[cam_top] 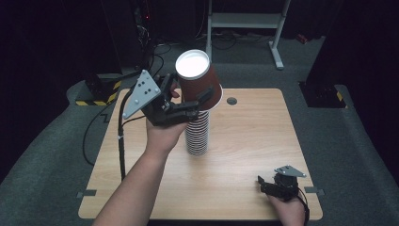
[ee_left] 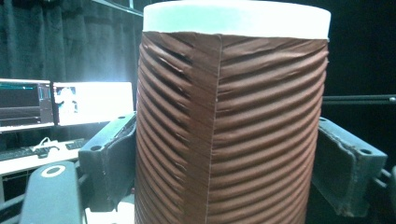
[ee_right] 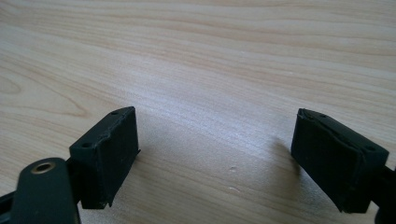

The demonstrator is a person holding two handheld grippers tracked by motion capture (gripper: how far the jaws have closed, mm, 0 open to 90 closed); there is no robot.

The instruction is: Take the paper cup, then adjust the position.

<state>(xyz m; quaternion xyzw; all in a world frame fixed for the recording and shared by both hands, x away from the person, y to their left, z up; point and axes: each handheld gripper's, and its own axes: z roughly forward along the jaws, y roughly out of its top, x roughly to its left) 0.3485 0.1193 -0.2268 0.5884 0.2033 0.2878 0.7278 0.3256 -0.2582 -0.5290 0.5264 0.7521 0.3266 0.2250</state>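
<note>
We see the left gripper [cam_top: 190, 104] raised above the back-left part of the light wooden table [cam_top: 249, 141], its two black jaws clamped on the ribbed wall of a brown corrugated paper cup with a white interior [cam_top: 197, 80]. The cup is tilted, its white mouth turned up toward the high camera, and it sits at the top of a tall stack of brown-and-white ribbed paper cups [cam_top: 197, 134] that stands on the table left of centre, nearer the back edge than the front. Whether the held cup is still nested on the stack or just clear of it we cannot tell.

In the left gripper view the cup [ee_left: 229, 126] stands between the pads [ee_left: 114, 163], which press on its ridged sides; its white rim runs across the top of the frame.

The right gripper [cam_top: 273, 184] rests at the front-right corner of the table, held by a hand [cam_top: 288, 209] at the front edge. In the right gripper view its fingers [ee_right: 109, 149] stand wide apart over bare wood [ee_right: 210, 70], with nothing between them.

A small dark round grommet [cam_top: 231, 100] sits in the table near the back edge, just right of the stack.
</note>
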